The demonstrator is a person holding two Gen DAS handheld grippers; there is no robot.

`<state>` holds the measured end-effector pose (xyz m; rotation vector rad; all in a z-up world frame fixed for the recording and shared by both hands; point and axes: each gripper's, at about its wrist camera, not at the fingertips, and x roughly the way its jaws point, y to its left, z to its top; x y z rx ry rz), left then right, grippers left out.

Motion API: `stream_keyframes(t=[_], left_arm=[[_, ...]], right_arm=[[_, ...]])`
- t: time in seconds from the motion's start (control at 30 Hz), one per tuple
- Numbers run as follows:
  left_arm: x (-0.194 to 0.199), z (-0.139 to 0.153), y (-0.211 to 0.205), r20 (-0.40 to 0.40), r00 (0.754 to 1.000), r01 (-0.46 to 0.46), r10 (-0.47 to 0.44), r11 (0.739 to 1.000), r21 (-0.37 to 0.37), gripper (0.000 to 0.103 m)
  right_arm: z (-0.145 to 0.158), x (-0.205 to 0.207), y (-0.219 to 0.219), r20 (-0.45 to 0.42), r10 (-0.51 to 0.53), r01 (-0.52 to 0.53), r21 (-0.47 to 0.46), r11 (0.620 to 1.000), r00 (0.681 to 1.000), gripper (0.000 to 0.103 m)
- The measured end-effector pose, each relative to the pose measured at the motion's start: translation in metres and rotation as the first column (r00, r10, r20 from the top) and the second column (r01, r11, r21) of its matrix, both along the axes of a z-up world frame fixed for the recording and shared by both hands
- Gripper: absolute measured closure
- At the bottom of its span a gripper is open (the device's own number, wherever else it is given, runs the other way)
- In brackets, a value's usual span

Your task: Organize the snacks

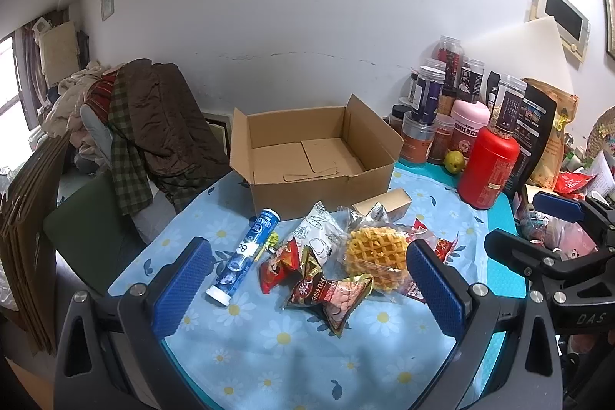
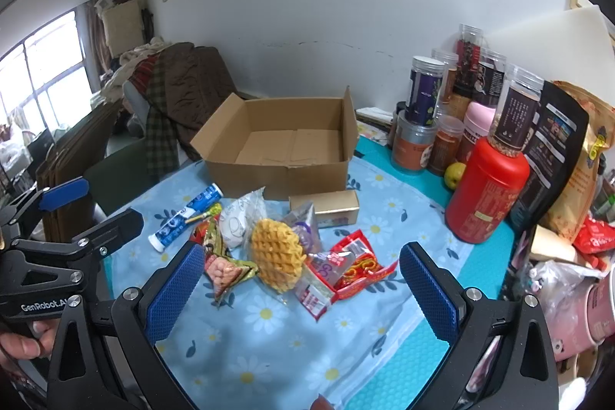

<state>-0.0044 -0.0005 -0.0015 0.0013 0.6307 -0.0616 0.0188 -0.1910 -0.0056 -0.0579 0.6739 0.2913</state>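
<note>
A pile of snacks lies on the daisy-print cloth [image 1: 269, 344] in front of an empty open cardboard box [image 1: 311, 156] [image 2: 280, 148]. In the pile are a wrapped waffle [image 1: 374, 252] [image 2: 275, 256], a blue tube [image 1: 246, 254] [image 2: 188, 214], a peanut packet [image 1: 338, 298], red packets [image 2: 357, 268], a white packet [image 1: 319, 231] and a small gold box [image 1: 384, 204] [image 2: 326, 208]. My left gripper [image 1: 307, 291] hovers open over the near side of the pile, holding nothing. My right gripper [image 2: 303, 289] is open too, just short of the pile.
Jars, a red canister [image 1: 486, 168] [image 2: 486, 195], a pink container, a green fruit [image 1: 453, 160] and snack bags crowd the table's right side. A chair heaped with clothes [image 1: 153, 125] stands beyond the left table edge, with flat cardboard [image 1: 27, 218] stacked further left.
</note>
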Motion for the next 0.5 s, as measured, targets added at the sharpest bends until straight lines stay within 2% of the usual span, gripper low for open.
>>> stream_keyframes(t=[0.5], left_arm=[[0.0005,0.0013,-0.0027,0.004,1.0,0.007,-0.007,1.0,0.003,0.0]], right_arm=[[0.0007,-0.0006,-0.0012,0.008,-0.006,0.006,0.003,1.0,1.0,0.0]])
